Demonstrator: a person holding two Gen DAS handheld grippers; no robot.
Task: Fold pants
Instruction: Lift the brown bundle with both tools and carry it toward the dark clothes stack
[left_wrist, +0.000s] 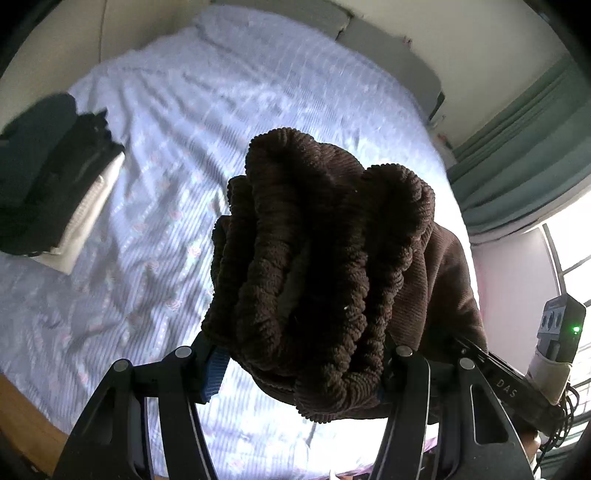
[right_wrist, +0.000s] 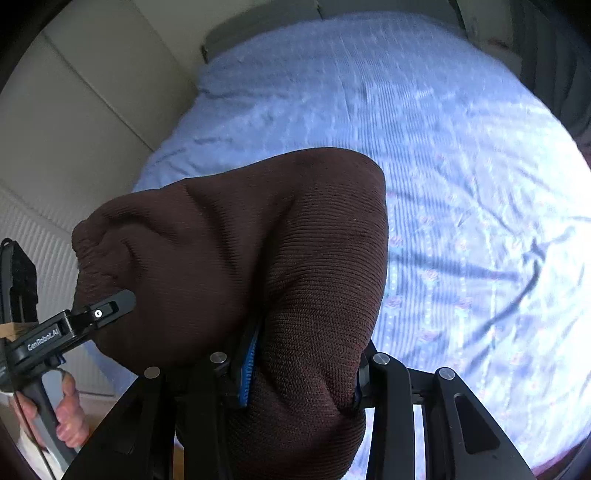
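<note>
Dark brown ribbed knit pants (left_wrist: 317, 266) are held up in the air above the bed. My left gripper (left_wrist: 299, 369) is shut on the bunched, gathered waistband, which bulges between its blue-padded fingers (left_wrist: 214, 373). My right gripper (right_wrist: 303, 373) is shut on another part of the same brown pants (right_wrist: 258, 258), with cloth wrapped between and over its fingers. The left gripper also shows at the left of the right wrist view (right_wrist: 99, 314), touching the cloth. The right gripper shows at the right of the left wrist view (left_wrist: 509, 387).
A bed with a light blue striped floral sheet (left_wrist: 184, 147) lies below both grippers. A stack of dark folded clothes on a white item (left_wrist: 48, 184) sits at the bed's left side. A green curtain (left_wrist: 524, 147) and a bright window are at the right. A headboard stands at the far end.
</note>
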